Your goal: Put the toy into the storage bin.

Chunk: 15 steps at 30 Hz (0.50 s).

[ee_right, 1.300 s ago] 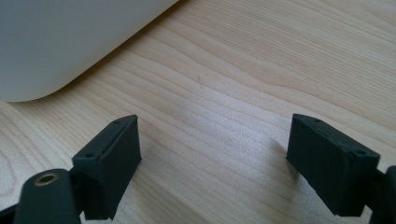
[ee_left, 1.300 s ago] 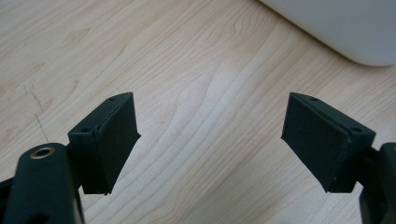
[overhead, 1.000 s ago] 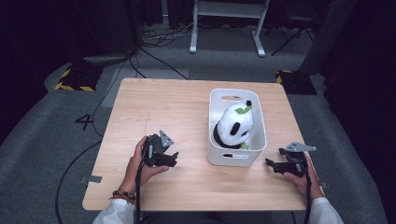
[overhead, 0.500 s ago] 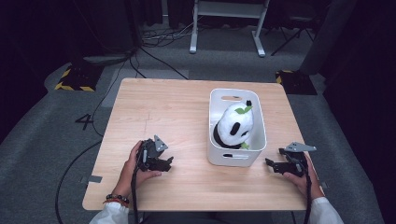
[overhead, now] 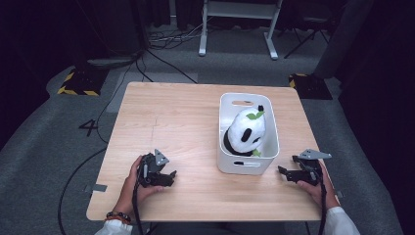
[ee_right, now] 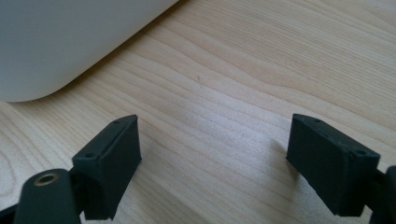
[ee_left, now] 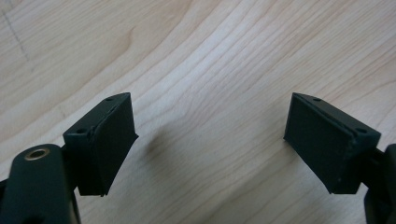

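My left gripper (overhead: 164, 177) has its jaws wide apart, nothing between them, only bare table (overhead: 166, 117) grain beneath in the left gripper view. My right gripper (overhead: 289, 172) is likewise spread and empty, low over the wood just beside the white bin (overhead: 247, 165), at the bin's four o'clock. Since a second ago the left gripper has drawn back toward six o'clock and sunk lower; the right one has not shifted. The plush panda (overhead: 245, 131) lies in the bin, white with black patches and a green leaf on top, leaning toward one o'clock.
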Each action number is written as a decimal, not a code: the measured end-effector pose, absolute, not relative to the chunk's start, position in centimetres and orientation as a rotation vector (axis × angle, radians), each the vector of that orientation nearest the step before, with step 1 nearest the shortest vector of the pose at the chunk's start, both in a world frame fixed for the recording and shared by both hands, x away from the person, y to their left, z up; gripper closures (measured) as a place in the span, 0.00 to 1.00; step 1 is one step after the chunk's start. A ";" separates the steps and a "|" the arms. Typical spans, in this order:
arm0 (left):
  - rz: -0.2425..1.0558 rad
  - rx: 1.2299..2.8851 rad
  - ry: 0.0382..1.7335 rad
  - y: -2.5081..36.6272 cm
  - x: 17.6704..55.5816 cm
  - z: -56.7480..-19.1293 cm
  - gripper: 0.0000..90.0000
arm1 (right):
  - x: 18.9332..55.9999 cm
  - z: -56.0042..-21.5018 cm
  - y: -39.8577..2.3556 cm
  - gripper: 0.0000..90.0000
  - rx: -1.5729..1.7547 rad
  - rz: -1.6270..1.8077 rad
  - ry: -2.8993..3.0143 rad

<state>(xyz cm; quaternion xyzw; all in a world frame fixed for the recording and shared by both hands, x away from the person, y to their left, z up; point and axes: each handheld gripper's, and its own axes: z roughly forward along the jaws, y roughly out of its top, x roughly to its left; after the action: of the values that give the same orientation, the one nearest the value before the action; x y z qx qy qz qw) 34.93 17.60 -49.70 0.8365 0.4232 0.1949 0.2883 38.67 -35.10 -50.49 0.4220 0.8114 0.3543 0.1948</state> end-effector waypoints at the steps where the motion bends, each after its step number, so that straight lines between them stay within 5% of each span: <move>1: 0.512 2.214 1.144 17.9 34.8 -49.8 0.18 | 38.7 -50.5 -35.1 0.19 1.183 0.993 2.275; 15: 0.450 2.113 1.206 20.3 32.8 -50.5 0.18 | 38.7 -50.5 -35.1 0.19 1.178 0.998 2.280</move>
<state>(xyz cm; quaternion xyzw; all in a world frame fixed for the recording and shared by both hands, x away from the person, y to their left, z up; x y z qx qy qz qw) 32.78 20.26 -50.54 0.8069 0.4604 0.1718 0.3277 38.69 -35.11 -50.50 0.4199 0.8125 0.3556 0.1926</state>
